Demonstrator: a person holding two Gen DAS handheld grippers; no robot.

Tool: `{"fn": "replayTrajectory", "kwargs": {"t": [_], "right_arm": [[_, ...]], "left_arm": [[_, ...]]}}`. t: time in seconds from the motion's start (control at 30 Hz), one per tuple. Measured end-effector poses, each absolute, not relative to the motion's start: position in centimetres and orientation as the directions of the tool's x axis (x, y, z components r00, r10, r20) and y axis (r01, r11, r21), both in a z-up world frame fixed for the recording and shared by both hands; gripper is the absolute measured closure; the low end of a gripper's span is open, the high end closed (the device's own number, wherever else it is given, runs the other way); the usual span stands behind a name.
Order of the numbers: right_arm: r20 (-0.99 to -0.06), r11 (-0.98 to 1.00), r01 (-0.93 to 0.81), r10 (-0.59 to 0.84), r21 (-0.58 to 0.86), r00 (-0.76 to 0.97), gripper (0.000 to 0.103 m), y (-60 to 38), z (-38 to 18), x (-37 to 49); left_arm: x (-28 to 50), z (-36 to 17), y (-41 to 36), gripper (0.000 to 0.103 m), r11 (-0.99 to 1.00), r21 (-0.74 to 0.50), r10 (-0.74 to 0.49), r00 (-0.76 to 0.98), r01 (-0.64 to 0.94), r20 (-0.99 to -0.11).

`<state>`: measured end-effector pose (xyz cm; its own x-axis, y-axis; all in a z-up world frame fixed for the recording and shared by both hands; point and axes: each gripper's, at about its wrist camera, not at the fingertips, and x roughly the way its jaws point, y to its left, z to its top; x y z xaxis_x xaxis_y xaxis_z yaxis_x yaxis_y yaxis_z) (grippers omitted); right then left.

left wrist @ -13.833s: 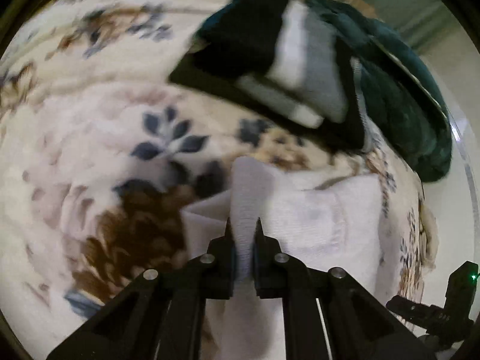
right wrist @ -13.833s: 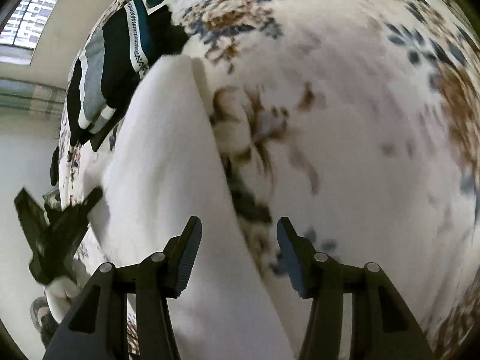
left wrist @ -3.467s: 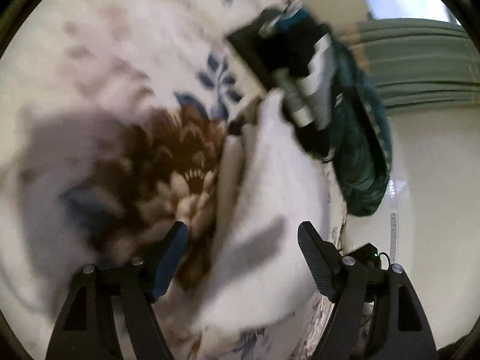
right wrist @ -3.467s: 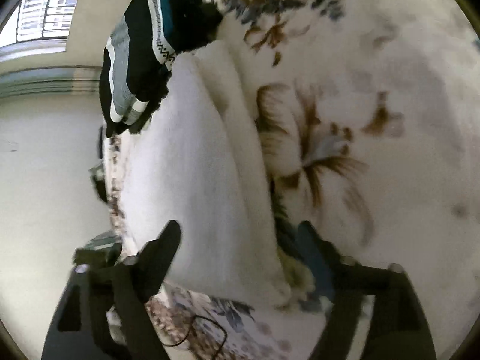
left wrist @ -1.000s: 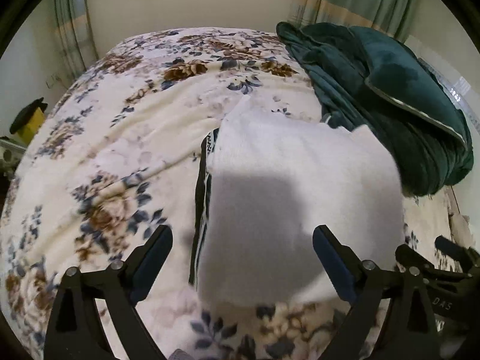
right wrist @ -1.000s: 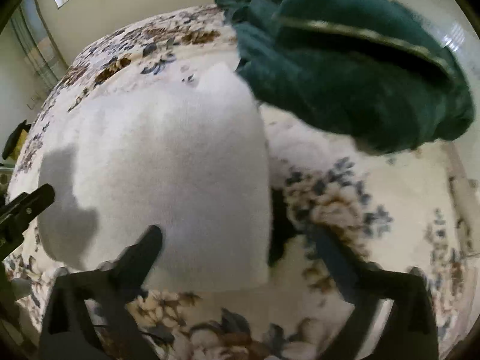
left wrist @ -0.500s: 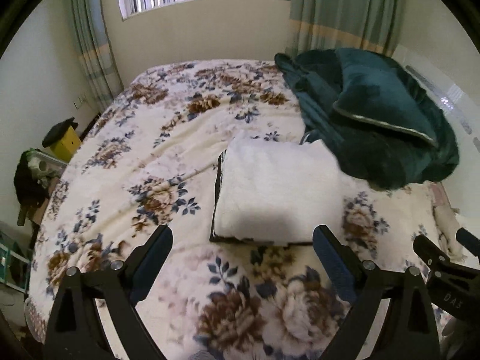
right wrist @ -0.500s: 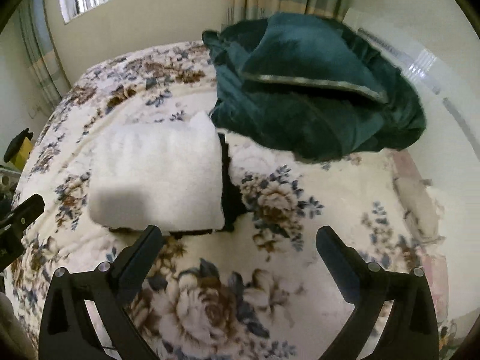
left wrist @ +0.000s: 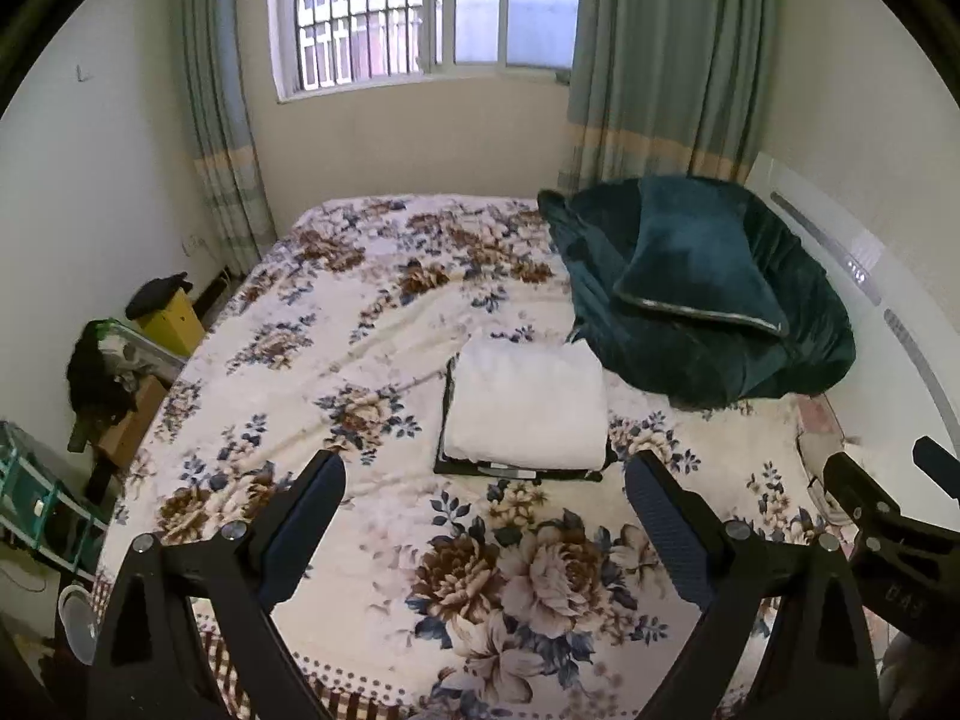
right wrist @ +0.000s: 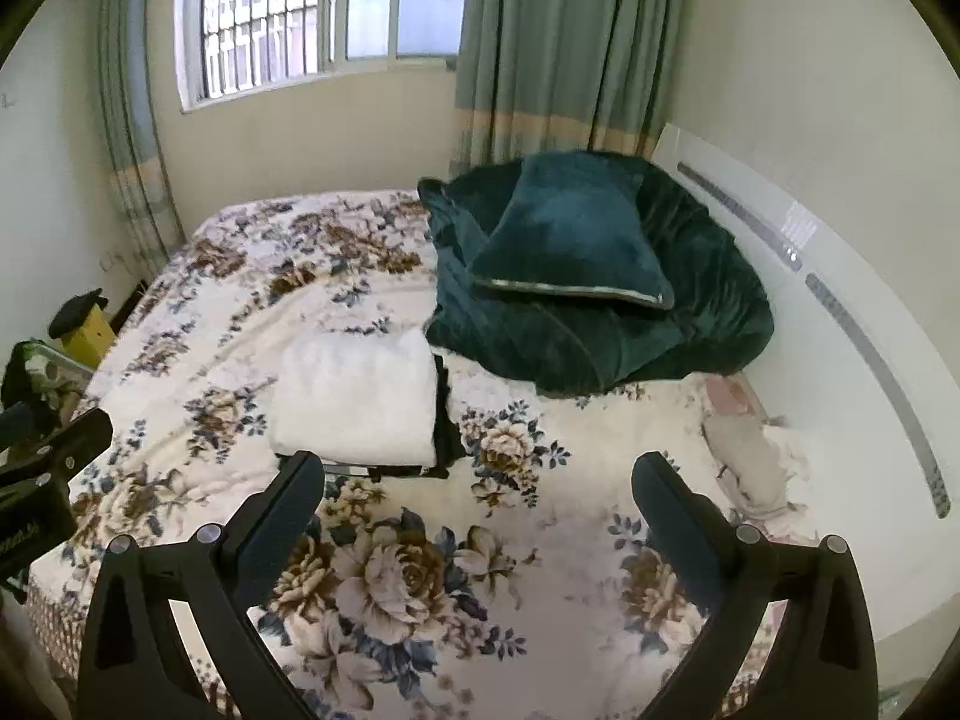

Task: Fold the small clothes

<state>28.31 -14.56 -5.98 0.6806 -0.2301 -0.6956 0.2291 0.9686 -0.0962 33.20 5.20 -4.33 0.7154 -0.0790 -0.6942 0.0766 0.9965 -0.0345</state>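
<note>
Left gripper (left wrist: 483,486) fingers spread wide apart, nothing btwn them; same w/ right gripper (right wrist: 477,489), fingers wide, holding nothing. Folded white garment (left wrist: 528,405) flat on bed (left wrist: 336,360), well ahead of left fingers, roughly centred btwn them; ahead and left of right fingers. Sits on dark folded garment (right wrist: 447,420), dark edge showing at white piece's near and right sides. Green blanket (right wrist: 600,300) w/ pillow (left wrist: 699,258) piled beyond, right of white stack, near its far-right corner. Bare floral bedspread btwn fingers and stack; more open bed left of stack toward window (left wrist: 420,6). Bed's near edge just under fingers.
</note>
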Motion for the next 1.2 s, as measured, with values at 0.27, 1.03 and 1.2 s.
{"fn": "replayTrajectory", "kwargs": {"t": [0.27, 1.03, 1.2], "right_arm": [[-0.647, 0.974, 0.207, -0.219, -0.096, 0.730, 0.000, -13.1, 0.4, 22.1], [-0.627, 0.982, 0.169, -0.181, -0.080, 0.757, 0.000, -12.6, 4.3, 17.4], [-0.634, 0.985, 0.155, -0.170, -0.080, 0.754, 0.000, -12.5, 4.6, 17.4]], "left_arm": [[29.0, -1.3, 5.6, 0.007, 0.997, -0.022, -0.065, 0.738, 0.068, -0.672], [25.2, 0.3, 5.9, 0.000, 0.999, -0.018, -0.042, 0.761, 0.040, -0.647], [24.7, 0.6, 6.1, 0.000, 0.999, -0.019, -0.039, 0.763, 0.035, -0.645]]}}
